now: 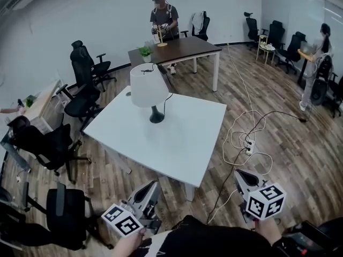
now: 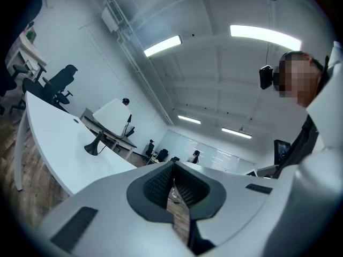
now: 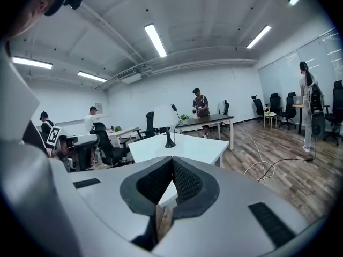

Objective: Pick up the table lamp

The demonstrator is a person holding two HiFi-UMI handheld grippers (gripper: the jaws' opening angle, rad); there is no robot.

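The table lamp [image 1: 150,89] is seen standing upright near the middle of the white table [image 1: 182,143], its white shade carried above a dark flared base, and it is well apart from both grippers. The left gripper [image 1: 153,186] is held low in front of the person, short of the table's near edge, and is pointed roughly level toward the table. Its jaws are pressed together pad against pad, as the left gripper view shows. Its marker cube [image 1: 122,220] is set at the rear, just above the left hand [image 1: 128,244] at the bottom edge of the head view. The right gripper [image 1: 239,174] is held at a similar height off the table's near right corner, over the wooden floor [image 1: 300,159], and is tipped slightly downward. Its jaws are likewise closed on each other. Its marker cube [image 1: 265,201] is carried above the right hand [image 1: 266,227]. In the right gripper view the lamp's dark base is found ahead beyond the jaws, on the white tabletop. A tangle of cables [image 1: 244,135] is laid on the floor right of the table. Beyond the lamp a dark table [image 1: 179,48] is placed, with a person [image 1: 163,20] standing behind it, and black office chairs [image 1: 80,98] are ranged along the left.
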